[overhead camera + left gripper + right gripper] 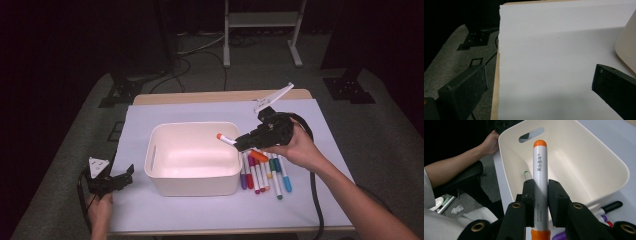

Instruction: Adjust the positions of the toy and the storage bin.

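Right now the right gripper [541,195] clamps an orange-capped marker [540,177] over the bin [599,157]; left gripper [539,87] gapes.

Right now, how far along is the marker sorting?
Barely begun: one green-tipped marker seems to lie in the white bin. The right hand-held gripper holds an orange-capped marker over the bin. A row of markers waits beside it.

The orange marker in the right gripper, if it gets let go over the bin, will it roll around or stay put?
The orange marker is a smooth round tube, so it will probably roll once dropped. The bin has tall walls, which should contain it. It looks stiff and light; the right gripper holds it clamped at mid-barrel without bending.
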`<move>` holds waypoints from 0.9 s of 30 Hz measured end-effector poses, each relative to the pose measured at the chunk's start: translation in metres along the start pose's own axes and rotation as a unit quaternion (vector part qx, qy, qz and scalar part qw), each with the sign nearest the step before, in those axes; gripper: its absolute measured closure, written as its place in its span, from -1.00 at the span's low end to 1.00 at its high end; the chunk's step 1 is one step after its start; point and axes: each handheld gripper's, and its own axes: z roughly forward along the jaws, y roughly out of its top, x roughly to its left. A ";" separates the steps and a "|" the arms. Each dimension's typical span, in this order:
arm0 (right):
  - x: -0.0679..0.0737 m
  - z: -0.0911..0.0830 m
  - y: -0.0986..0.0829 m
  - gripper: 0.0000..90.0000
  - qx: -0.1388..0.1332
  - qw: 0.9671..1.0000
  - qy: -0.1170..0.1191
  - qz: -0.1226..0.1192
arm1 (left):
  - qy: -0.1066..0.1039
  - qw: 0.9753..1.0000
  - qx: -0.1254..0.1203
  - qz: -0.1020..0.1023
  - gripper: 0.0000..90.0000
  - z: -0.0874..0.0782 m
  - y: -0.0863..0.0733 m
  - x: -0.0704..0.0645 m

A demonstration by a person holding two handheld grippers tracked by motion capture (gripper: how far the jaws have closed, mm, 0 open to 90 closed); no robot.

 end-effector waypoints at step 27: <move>0.016 0.065 0.047 0.68 0.046 0.996 0.060 -0.046 | -0.004 1.000 0.000 0.001 -1.00 0.000 0.000 0.000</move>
